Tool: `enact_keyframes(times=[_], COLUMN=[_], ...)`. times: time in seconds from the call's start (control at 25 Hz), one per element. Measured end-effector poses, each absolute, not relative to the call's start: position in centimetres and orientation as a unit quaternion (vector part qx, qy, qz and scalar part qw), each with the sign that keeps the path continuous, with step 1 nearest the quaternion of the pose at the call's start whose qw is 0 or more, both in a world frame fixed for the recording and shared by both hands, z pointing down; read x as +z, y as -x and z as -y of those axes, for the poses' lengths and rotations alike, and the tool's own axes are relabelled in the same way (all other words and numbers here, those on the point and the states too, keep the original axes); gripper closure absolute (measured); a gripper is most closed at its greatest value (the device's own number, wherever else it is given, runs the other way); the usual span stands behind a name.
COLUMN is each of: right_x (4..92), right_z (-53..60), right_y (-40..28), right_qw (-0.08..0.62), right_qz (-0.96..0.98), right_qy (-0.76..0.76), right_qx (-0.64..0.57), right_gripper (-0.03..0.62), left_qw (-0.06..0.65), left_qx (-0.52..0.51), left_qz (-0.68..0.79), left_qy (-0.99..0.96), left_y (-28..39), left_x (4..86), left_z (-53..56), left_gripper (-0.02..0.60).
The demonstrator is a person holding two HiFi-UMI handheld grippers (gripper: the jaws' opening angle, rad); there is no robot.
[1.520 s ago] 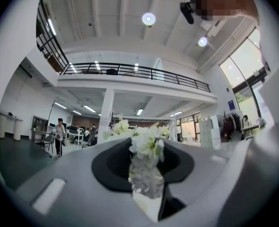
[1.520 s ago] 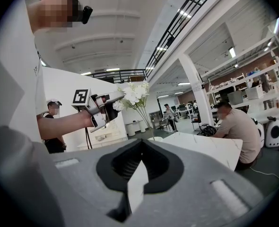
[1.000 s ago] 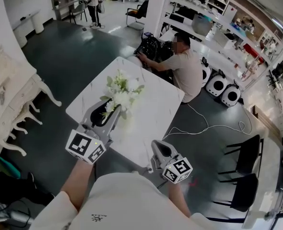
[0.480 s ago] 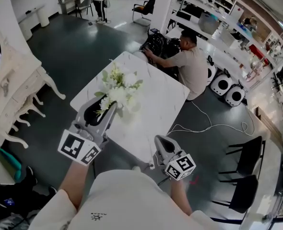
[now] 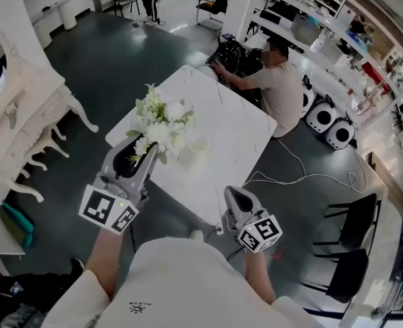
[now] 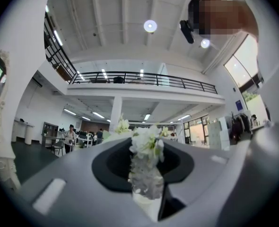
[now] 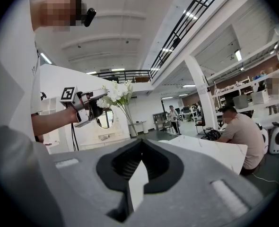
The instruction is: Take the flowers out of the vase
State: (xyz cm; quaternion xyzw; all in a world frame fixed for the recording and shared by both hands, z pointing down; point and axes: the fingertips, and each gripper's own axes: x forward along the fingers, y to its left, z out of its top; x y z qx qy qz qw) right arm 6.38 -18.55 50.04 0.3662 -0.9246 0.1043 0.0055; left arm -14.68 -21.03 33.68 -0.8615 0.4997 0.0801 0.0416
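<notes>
Your left gripper (image 5: 145, 159) has its jaws pinched narrow on the flowers (image 5: 159, 123). It grips low on the bunch, so the blooms fan out past the tips, raised above the table (image 5: 235, 128). I can't make out the vase. Your right gripper (image 5: 237, 200) hangs near your body, jaws together and empty, probably to stay out of the way.

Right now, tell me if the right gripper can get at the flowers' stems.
Probably yes: the stems hang bare below the left gripper, with open air towards the right gripper, though its jaws are shut.
</notes>
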Motion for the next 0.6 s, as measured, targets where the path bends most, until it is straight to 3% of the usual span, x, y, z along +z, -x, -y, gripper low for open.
enact_keyframes(times=[0.6], right_x=[50.7], right_z=[17.3], right_y=[-6.6], right_qw=[0.011], right_qz=[0.918], right_qy=[-0.38], right_qx=[0.108], right_gripper=[0.594], left_qw=[-0.014], left_qx=[0.042], left_qz=[-0.517], left_qy=[0.855], left_y=[16.5], left_x=[41.8], left_z=[20.3], left_gripper=[0.471])
